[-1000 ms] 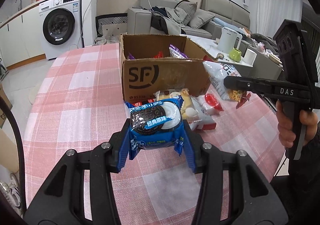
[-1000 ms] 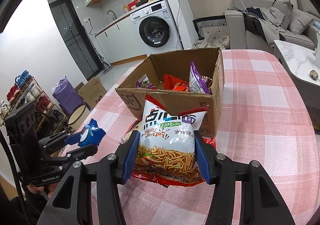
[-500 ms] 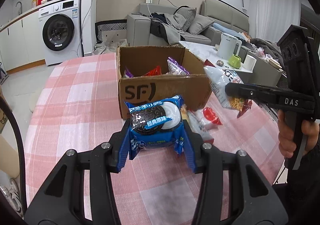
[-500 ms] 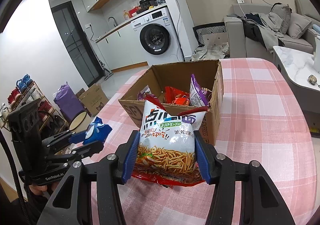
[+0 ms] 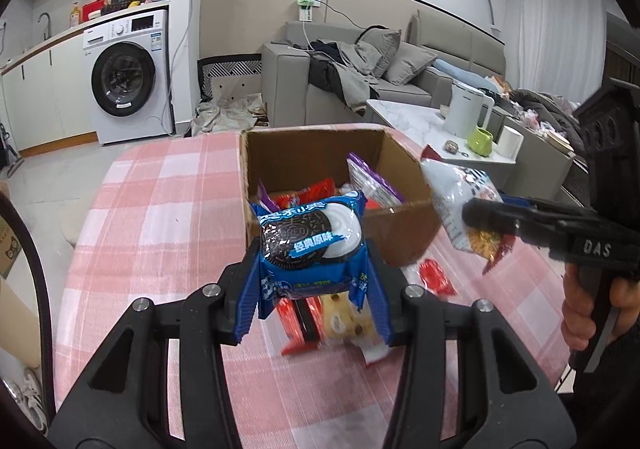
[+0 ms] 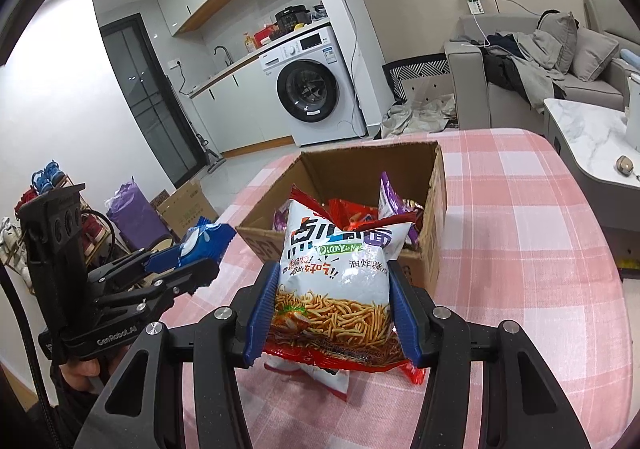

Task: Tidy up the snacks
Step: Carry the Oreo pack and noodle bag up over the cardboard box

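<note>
Only left view, loose snacks [image 5: 344, 319] beneath Oreo pack [image 5: 310, 245]

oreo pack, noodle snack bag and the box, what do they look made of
Oreo pack: glossy plastic film, shiny with crimped ends. Noodle snack bag: similar printed film, probably plastic, creased and reflective. Box: matte brown corrugated cardboard, raw cut edges.
</note>
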`<state>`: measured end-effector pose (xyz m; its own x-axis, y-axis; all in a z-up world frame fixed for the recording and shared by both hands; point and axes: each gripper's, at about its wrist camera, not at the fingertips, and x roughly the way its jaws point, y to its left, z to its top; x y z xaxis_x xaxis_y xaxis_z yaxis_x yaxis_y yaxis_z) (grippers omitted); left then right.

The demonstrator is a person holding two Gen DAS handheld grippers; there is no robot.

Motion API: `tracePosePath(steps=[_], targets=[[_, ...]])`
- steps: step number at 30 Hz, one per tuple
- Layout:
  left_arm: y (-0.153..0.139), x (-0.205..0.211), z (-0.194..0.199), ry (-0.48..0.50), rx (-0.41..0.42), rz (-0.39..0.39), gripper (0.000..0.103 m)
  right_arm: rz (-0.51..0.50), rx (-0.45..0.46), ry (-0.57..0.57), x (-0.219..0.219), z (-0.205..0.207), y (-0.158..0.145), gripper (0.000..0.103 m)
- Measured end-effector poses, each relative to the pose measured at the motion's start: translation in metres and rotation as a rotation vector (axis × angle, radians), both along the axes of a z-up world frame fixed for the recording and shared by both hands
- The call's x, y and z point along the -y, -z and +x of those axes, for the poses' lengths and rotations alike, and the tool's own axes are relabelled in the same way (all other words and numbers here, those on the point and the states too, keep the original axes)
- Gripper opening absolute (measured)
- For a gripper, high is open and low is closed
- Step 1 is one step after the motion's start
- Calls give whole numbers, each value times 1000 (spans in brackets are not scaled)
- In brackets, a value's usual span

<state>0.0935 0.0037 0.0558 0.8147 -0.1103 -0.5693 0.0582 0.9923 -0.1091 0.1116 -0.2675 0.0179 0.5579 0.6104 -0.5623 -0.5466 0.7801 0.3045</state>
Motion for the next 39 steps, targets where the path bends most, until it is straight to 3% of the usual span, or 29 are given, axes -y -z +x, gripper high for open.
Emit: tracePosePath(steps=[17,32,39], targets=[[-25,-12,47,-43,36,-1,44,27,24,16,-15,32,-23,54],[-7,-18,99,-73,-4,7,44,12,-10,32,-29,69,-16,54],[2,-9,118,-72,-11,49,44,2,-20,46,-36,86,-6,54]])
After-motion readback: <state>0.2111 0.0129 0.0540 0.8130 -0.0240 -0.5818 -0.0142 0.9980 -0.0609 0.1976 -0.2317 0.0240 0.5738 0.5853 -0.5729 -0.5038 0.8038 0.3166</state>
